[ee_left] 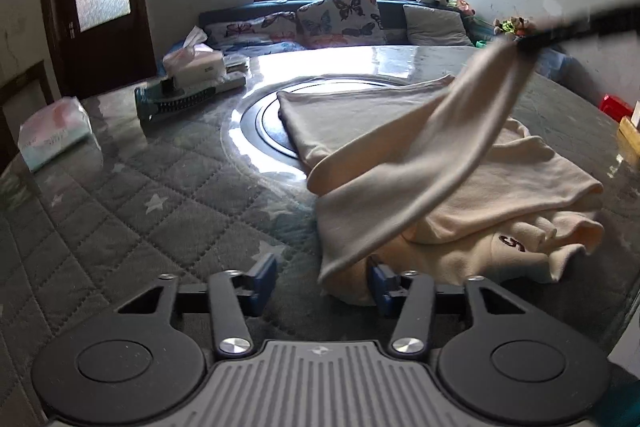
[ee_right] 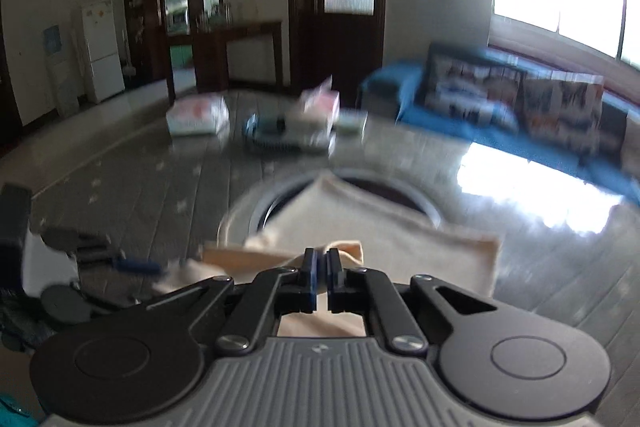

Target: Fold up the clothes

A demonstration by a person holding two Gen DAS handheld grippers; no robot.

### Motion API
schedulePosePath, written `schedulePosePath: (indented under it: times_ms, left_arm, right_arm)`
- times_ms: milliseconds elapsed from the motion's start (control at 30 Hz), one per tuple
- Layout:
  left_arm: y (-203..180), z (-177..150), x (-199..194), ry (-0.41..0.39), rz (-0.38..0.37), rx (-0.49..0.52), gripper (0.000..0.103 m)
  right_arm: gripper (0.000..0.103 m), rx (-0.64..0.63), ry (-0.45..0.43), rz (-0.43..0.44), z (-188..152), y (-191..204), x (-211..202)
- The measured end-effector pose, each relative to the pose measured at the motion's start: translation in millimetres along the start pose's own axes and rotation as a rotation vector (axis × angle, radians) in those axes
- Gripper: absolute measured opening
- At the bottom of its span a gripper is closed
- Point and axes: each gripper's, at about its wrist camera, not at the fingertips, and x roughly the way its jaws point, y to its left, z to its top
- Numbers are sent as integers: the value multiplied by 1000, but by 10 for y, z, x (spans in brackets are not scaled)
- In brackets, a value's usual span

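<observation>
A cream garment (ee_left: 460, 183) lies bunched on the quilted grey table (ee_left: 152, 211), partly over the round turntable (ee_left: 256, 123). One flap of it rises in a taut band to the upper right, where my right gripper (ee_left: 536, 41) shows as a dark blur. In the right wrist view my right gripper (ee_right: 321, 263) is shut on a fold of the cream garment (ee_right: 384, 239). My left gripper (ee_left: 322, 281) sits low at the garment's near corner, jaws apart. The hem lies against its right finger (ee_left: 380, 287) and is not pinched. It also appears blurred in the right wrist view, left gripper (ee_right: 132, 265).
Along the table's far left lie a soft tissue pack (ee_left: 52, 139), a tissue box (ee_left: 192, 63) and a dark teal comb-like item (ee_left: 176, 103). A red object (ee_left: 614, 105) and a wooden box (ee_left: 630, 135) sit at the right edge. A sofa with butterfly cushions (ee_left: 340, 17) stands behind.
</observation>
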Motion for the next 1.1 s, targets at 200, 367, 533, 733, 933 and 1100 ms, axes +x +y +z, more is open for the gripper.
schedulePosePath:
  times_ms: [200,367,533,733,933,1100]
  left_arm:
    - [-86,-10,-86,-31,-27,64,9]
    - [-100,-62,-173,-37,-88,122,9]
    - [14,-54,-147,-11,-90,91,24]
    - [0,-35,-55,5,-93,52,34]
    - [-34,8,8,-8,-64,35,11]
    - [-69,6,-67,-40,-26,79,3]
  right_arm:
    - [1,-27,-17,-79,10,-57,-279]
    - [4,18,132,-85,-313,-197,-106]
    - [19,101,192,-34,-524,-330,150]
    - [19,209,257,46,-739,-371,560]
    - [4,213,248,52,-761,-326,591]
    - [3,132,159,-17,-606,-259,259]
